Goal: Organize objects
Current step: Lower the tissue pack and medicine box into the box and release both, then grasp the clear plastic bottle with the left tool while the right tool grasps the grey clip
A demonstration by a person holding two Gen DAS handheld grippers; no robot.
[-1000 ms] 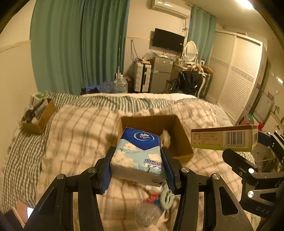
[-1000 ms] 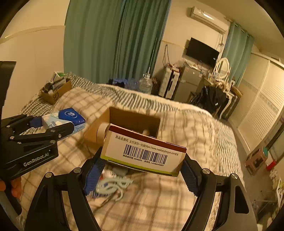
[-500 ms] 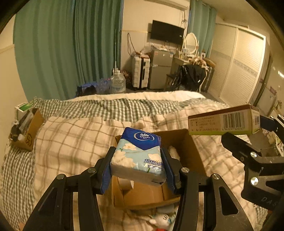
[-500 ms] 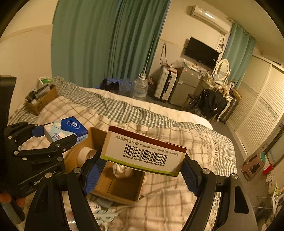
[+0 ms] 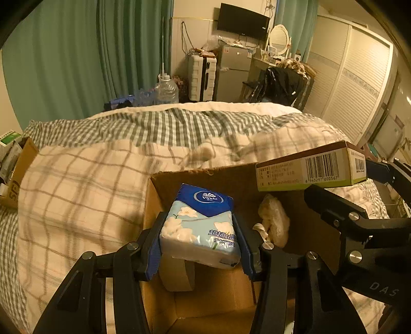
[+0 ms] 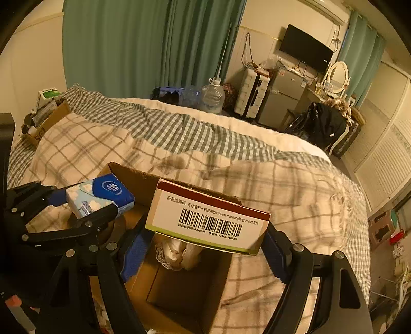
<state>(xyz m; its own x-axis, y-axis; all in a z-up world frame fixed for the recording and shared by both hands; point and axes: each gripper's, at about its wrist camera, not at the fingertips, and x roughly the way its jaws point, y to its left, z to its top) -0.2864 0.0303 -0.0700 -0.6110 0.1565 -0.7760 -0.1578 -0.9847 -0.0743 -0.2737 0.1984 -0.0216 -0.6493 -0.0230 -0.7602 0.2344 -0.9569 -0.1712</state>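
Basically, wide bed with beige plaid quilt and green-checked blanket (image 5: 108,185) fills both views, open brown cardboard box (image 5: 205,177) sitting on the quilt near the cameras. Small brown carton stuffed with clutter (image 6: 48,120) at the bed's far left edge, well apart from the big box. Left gripper (image 5: 199,246) over the box opening, jaws pinching a blue-and-white floral tissue pack (image 5: 201,226) by its two long sides, pack above a tan tape roll (image 5: 177,276) standing against the box's left wall. Right gripper (image 6: 203,246) just beside it, also over the box, jaws pinching a flat white medicine carton with barcode, red top stripe, green bottom edge (image 6: 208,218) at its short ends, carton level. Crumpled cream lace cloth (image 6: 174,253) lies inside the box under that carton, box floor otherwise bare brown. Background: green curtains (image 6: 133,46), wall TV (image 5: 242,21), white suitcase (image 5: 201,77), clear water jug (image 5: 167,91).
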